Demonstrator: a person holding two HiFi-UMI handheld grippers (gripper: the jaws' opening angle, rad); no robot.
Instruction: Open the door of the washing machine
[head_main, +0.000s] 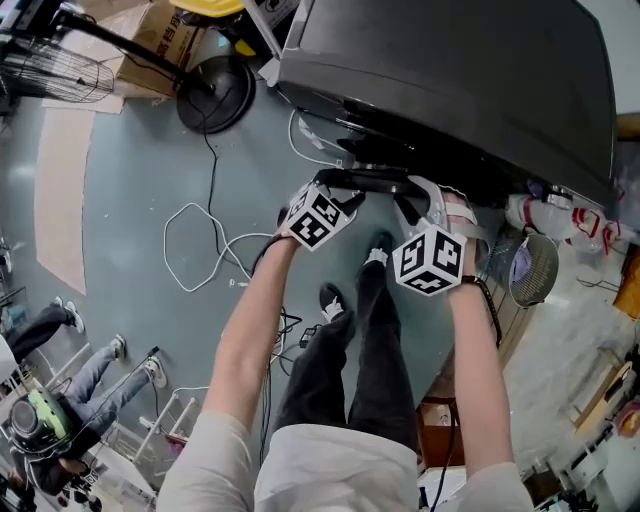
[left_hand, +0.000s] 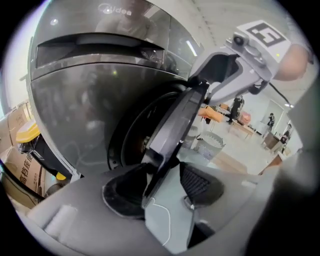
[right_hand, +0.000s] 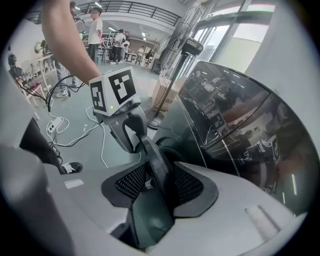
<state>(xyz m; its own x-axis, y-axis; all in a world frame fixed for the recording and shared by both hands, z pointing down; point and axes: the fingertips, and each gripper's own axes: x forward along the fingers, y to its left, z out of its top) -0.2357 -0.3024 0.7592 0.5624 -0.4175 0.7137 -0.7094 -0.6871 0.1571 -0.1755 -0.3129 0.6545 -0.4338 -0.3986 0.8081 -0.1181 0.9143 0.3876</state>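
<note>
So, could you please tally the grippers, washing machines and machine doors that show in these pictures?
2 grippers: left gripper, right gripper
1 washing machine
1 door
Total: 4

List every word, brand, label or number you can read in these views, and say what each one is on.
"Midea": logo on the washer, near its top edge.
Print on the box: characters, too blurred to read.
Small print on the washer's panel: too blurred to read.
Nothing else is legible.
</note>
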